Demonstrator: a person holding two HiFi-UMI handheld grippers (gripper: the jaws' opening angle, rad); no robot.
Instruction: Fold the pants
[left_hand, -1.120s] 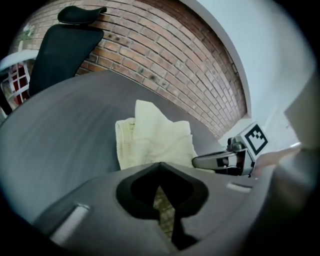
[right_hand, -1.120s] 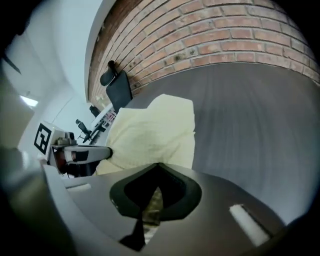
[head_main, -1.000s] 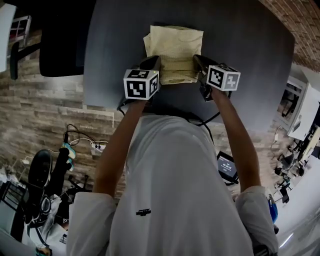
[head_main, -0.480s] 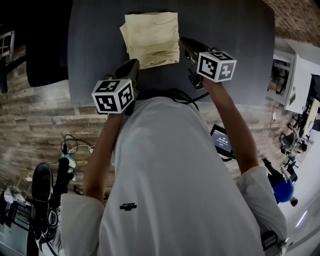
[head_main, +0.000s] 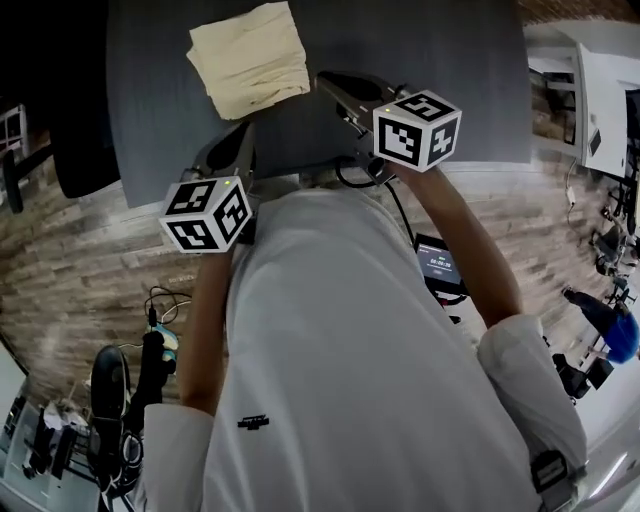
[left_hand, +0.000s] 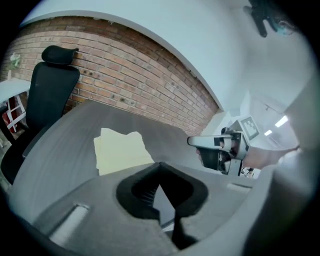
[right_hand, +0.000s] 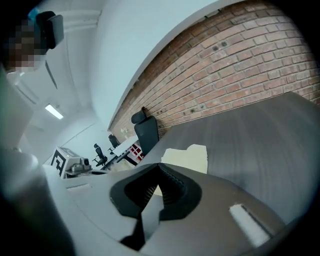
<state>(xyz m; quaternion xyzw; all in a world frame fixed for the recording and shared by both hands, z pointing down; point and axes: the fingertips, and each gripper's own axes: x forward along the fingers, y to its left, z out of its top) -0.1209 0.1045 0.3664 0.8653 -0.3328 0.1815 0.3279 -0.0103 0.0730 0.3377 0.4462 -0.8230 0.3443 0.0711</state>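
Folded pants (head_main: 250, 58) lie flat on the grey table (head_main: 450, 70); nothing gripped.
Left gripper (head_main: 238, 145) hangs over the near edge and right gripper (head_main: 335, 88) near the stack's right side, both with jaws closed and empty, neither touching cloth. Black office chair (left_hand: 50, 85) stands off the table's left edge, brick wall (left_hand: 130, 65) along the far side. Bare tabletop right of the stack.

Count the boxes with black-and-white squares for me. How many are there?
2. One cube sits on the left gripper, by the table edge; the other cube sits on the right gripper. None looks hidden.
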